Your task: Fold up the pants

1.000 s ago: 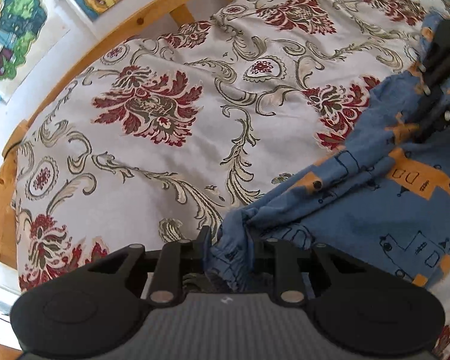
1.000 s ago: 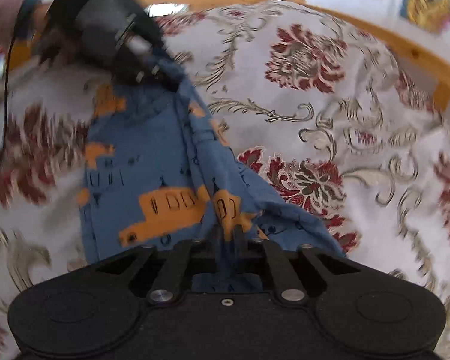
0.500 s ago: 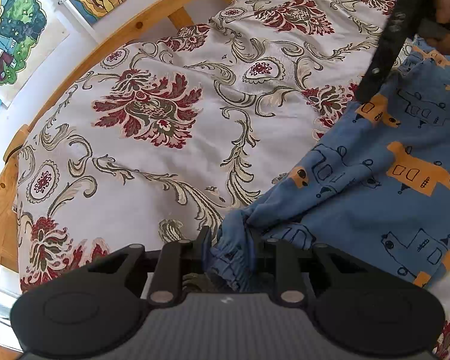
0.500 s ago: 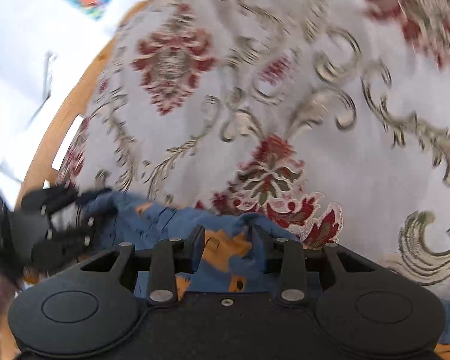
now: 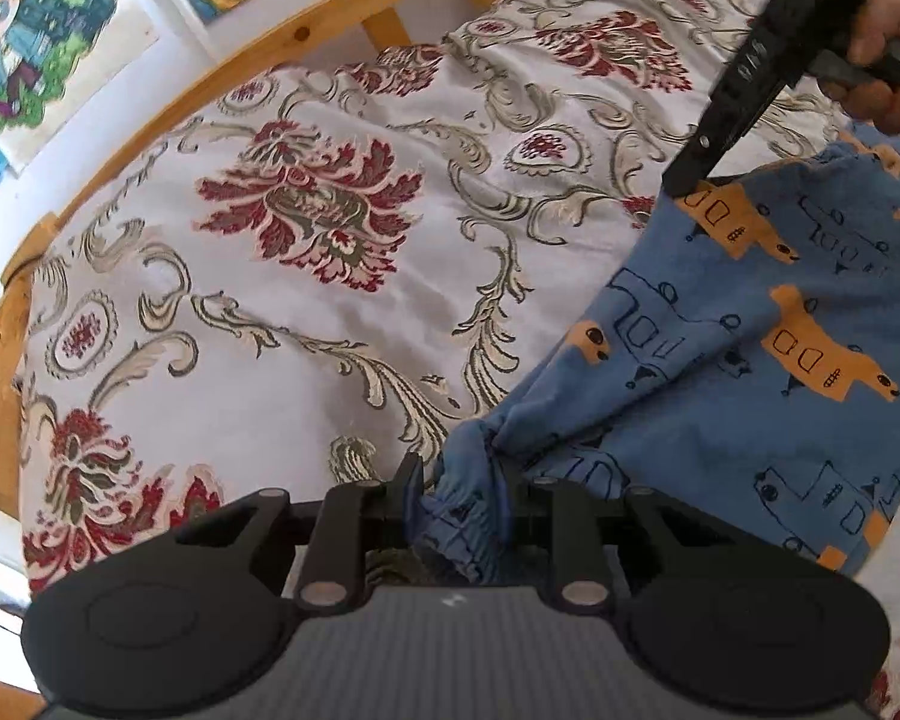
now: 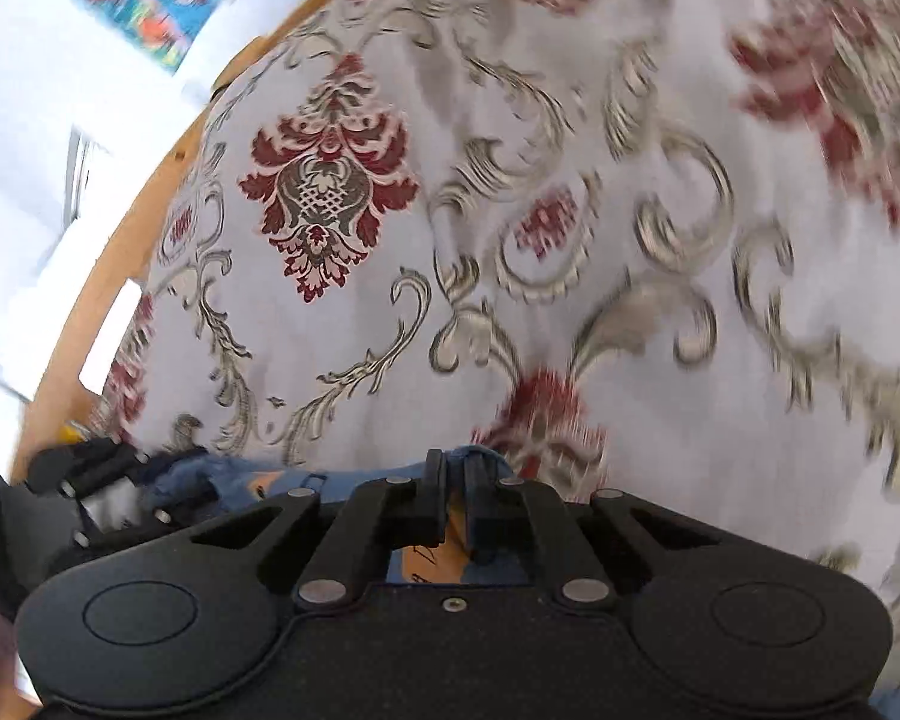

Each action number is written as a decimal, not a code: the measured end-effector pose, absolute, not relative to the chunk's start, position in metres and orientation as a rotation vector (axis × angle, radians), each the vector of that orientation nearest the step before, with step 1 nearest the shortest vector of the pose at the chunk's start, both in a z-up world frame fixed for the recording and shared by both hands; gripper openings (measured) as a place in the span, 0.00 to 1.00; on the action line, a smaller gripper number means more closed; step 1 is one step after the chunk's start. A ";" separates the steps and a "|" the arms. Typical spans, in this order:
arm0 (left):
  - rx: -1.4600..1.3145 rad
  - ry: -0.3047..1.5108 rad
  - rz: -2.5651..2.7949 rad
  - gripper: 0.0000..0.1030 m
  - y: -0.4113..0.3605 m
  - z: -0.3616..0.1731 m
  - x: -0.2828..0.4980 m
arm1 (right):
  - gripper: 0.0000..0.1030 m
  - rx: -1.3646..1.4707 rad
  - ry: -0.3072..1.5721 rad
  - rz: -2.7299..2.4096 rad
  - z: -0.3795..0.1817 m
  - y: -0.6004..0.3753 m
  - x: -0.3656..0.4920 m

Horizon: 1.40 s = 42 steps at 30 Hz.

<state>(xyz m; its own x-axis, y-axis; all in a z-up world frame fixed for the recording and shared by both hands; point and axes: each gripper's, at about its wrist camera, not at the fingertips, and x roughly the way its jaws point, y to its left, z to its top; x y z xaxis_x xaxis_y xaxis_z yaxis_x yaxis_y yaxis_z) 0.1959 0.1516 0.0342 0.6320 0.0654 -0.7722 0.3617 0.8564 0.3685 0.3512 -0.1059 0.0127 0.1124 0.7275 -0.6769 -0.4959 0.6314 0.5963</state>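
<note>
At the bottom centre of the left wrist view, the left tongs (image 5: 459,501) are clenched on a bunched corner of the blue pants (image 5: 738,360), which spread from there toward the right of the frame over the floral bedspread (image 5: 306,300). At the upper right, the right tongs (image 5: 690,177), held by a hand (image 5: 888,66), pinch the pants' far corner. In the right wrist view, the pants sit between those nearly closed fingers (image 6: 432,492) at the bottom centre.

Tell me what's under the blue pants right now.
The floral bedspread lies under the pants, showing all around them. The spread directly beneath is covered by the cloth, so anything lying there cannot be seen.
</note>
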 end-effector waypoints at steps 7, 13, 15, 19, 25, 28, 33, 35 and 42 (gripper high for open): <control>0.494 0.892 -0.177 0.39 0.156 0.039 0.200 | 0.27 0.032 1.066 0.921 -0.005 -0.090 0.339; 0.420 0.821 -0.138 0.55 0.164 0.062 0.160 | 0.60 -0.126 0.802 0.891 0.039 -0.123 0.289; 0.371 0.809 -0.137 0.56 0.162 0.066 0.144 | 0.59 -0.153 0.773 0.897 0.044 -0.136 0.259; 0.370 0.845 -0.110 0.53 0.153 0.049 0.124 | 0.51 -0.218 0.749 0.896 0.035 -0.144 0.192; 0.500 0.873 0.007 0.49 0.138 0.033 0.119 | 0.43 -0.213 0.890 0.743 -0.006 -0.167 0.151; 0.528 0.883 0.014 0.49 0.134 0.040 0.116 | 0.43 -0.157 0.900 0.740 -0.001 -0.186 0.139; 0.561 0.767 -0.034 0.50 0.101 0.063 0.095 | 0.43 -0.162 0.831 0.740 0.016 -0.205 0.124; 0.570 0.742 -0.126 0.50 0.080 0.065 0.090 | 0.43 -0.205 0.802 0.742 0.016 -0.206 0.119; 0.599 0.756 -0.509 0.45 0.006 0.022 0.101 | 0.41 -0.360 0.740 0.778 0.012 -0.200 0.105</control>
<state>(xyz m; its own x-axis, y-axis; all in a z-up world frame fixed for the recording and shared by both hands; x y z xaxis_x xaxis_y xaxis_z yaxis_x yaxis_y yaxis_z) 0.1014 0.0064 0.0222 0.6246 -0.2092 -0.7524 0.6185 0.7207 0.3131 0.1047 -0.2003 0.0122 0.4827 0.5026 -0.7172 -0.7418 0.6700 -0.0298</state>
